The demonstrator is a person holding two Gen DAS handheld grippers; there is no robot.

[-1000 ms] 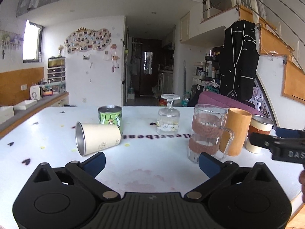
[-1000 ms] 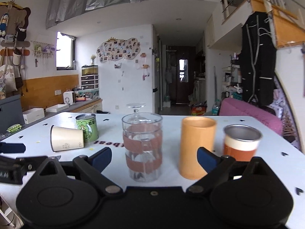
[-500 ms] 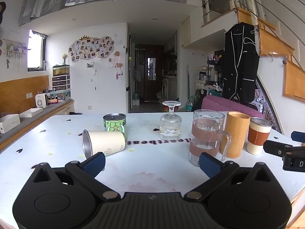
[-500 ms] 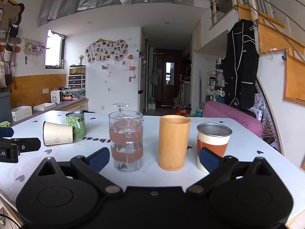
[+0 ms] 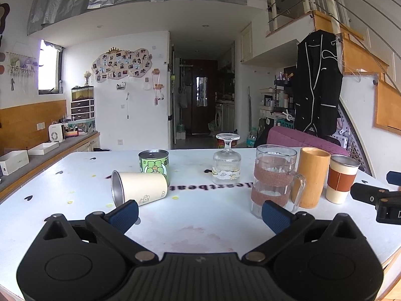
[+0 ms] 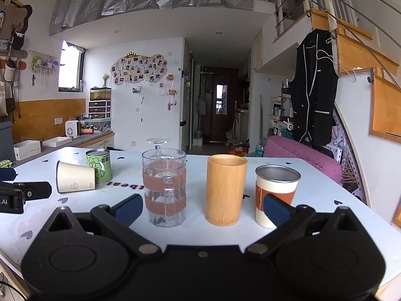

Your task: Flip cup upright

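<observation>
A cream metal cup (image 5: 140,188) lies on its side on the white table (image 5: 200,230), mouth toward me and to the left. It also shows in the right wrist view (image 6: 74,180). A stemmed glass (image 5: 226,163) stands upside down further back. My left gripper (image 5: 199,217) is open and empty, just in front of the lying cup. My right gripper (image 6: 200,209) is open and empty, in front of the upright cups.
A green can (image 5: 153,164) stands base-up behind the lying cup. A glass mug with brown bands (image 6: 164,186), a wooden cup (image 6: 225,189) and a steel cup with a brown sleeve (image 6: 275,192) stand upright at the right. The table's right edge is near.
Both grippers have drawn back and risen a little, so the cups look smaller and lower. No object on the table has moved. Both grippers stay open.
</observation>
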